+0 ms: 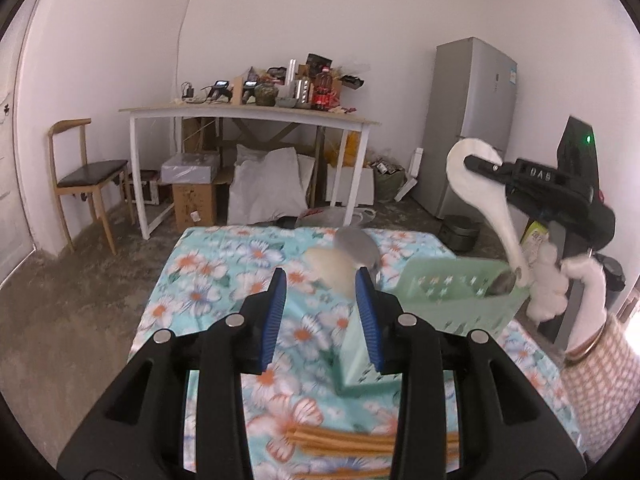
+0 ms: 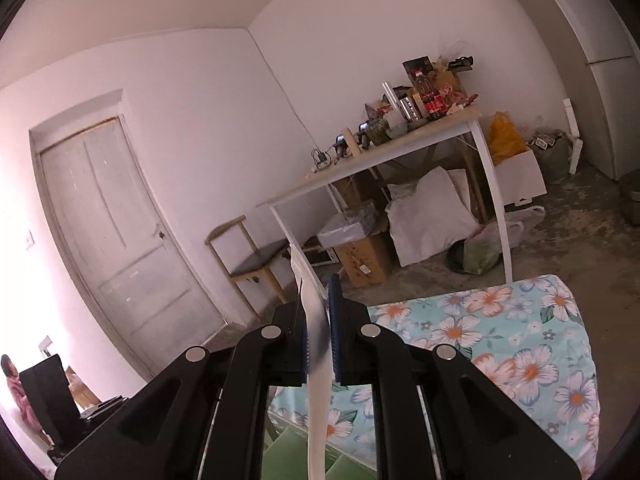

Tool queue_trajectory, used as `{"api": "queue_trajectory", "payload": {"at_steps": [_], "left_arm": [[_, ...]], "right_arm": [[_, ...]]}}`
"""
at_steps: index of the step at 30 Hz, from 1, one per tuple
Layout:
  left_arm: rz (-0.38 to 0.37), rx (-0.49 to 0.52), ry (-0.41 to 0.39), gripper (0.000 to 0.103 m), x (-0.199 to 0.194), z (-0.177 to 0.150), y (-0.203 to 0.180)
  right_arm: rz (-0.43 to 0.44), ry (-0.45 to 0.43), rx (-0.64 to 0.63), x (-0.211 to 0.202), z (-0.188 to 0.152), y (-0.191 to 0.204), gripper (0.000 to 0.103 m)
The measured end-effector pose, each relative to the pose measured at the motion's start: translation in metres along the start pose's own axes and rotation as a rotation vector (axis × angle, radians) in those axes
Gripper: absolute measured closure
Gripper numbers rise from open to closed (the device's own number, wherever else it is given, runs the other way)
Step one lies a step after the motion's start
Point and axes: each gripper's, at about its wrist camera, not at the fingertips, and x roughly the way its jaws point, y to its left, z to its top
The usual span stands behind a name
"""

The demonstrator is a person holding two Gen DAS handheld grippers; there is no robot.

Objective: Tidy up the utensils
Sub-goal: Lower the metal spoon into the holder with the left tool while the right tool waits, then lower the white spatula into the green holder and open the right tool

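My left gripper hangs open over the floral tablecloth, with nothing pressed between its blue pads. Just beyond its tips lie a cream spoon and a grey spoon, both blurred. The green slotted basket stands right of them, with a dark metal utensil inside. My right gripper is raised above the basket's right end, shut on a white ceramic spoon with its bowl upward. In the right wrist view the right gripper clamps the spoon's handle above the basket.
Wooden chopsticks lie on the cloth under my left gripper. A gloved hand holds the right gripper. Beyond the table's far edge are bare floor, a cluttered white desk, a wooden chair and a fridge.
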Motion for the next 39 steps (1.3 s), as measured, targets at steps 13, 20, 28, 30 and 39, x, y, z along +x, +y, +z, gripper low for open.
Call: {"api": "queue_trajectory", "payload": {"at_steps": [13,20,28,30,39], "left_arm": [[0.003,-0.059,0.021,0.069,-0.015,-0.021,0.027],[0.011,-0.083,0.026,0.069,-0.018,-0.026,0.034],[0.016,-0.098,0.030,0.069,-0.021,-0.028,0.040],[0.014,-0.100,0.028,0.069,-0.023,-0.029,0.040],[0.027,-0.095,0.016,0.069,-0.036,-0.033,0.041]], "right_arm": [[-0.086,0.004,-0.024,-0.002,-0.015,0.004,0.093],[-0.101,0.004,-0.029,-0.003,-0.017,0.005,0.093],[-0.132,0.000,-0.134,-0.031,-0.031,0.020,0.089],[-0.147,-0.005,-0.167,-0.043,-0.036,0.026,0.081],[-0.160,-0.044,-0.170,-0.102,-0.051,0.040,0.063]]}}
